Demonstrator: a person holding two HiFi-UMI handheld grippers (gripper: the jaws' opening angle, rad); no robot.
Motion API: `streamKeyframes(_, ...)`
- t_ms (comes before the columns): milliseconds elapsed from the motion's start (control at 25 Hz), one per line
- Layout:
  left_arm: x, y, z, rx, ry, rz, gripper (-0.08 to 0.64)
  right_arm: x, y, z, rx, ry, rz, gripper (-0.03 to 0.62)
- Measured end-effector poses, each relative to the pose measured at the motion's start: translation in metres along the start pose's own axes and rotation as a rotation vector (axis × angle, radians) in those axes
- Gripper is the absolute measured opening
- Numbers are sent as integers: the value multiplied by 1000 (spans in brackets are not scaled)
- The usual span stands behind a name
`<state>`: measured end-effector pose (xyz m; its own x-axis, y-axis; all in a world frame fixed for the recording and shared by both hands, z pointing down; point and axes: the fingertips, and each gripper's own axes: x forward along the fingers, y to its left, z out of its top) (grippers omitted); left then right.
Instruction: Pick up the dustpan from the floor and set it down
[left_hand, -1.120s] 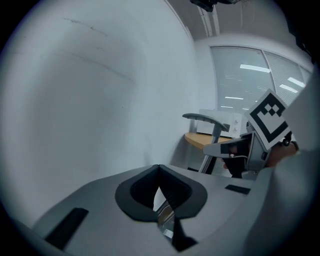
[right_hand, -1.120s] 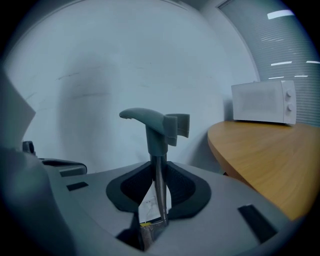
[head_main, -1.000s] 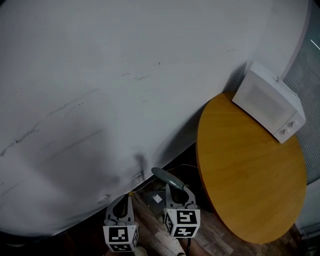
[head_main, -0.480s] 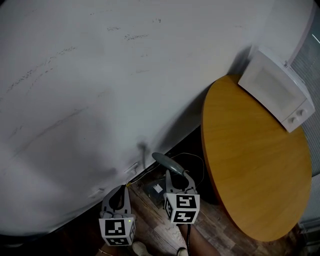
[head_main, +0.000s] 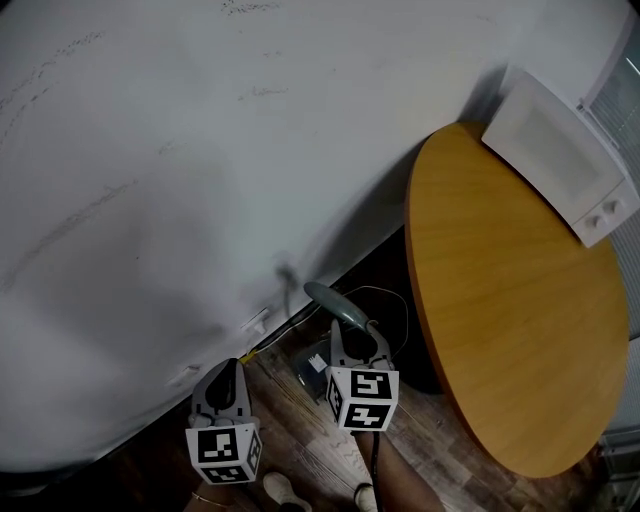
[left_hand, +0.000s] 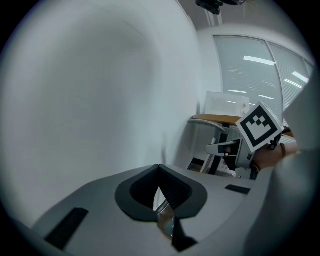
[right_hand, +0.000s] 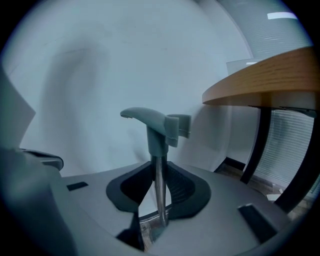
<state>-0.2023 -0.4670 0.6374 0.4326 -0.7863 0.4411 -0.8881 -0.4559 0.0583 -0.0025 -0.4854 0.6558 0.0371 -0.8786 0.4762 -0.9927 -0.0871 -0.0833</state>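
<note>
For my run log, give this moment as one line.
right gripper: jaws shut on metal dustpan pole with grey-green handle | left gripper: jaws shut, empty | beside round wooden table

Right gripper (right_hand: 159, 212) jaws clamped on dustpan shaft (right_hand: 159, 180), grey grip (right_hand: 149, 119) on top (white wall behind); wooden table (right_hand: 260, 77) at right.

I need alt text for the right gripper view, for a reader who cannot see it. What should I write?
The right claw is closed on the dustpan's thin metal pole, which rises to a grey-green handle. Behind are a white wall and, at right, a wooden table.
</note>
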Motion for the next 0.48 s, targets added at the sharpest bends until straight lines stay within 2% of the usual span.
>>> streamKeyframes(480,0,3,-10,9,18,-3,15,26,16,1,-36,1,3,103)
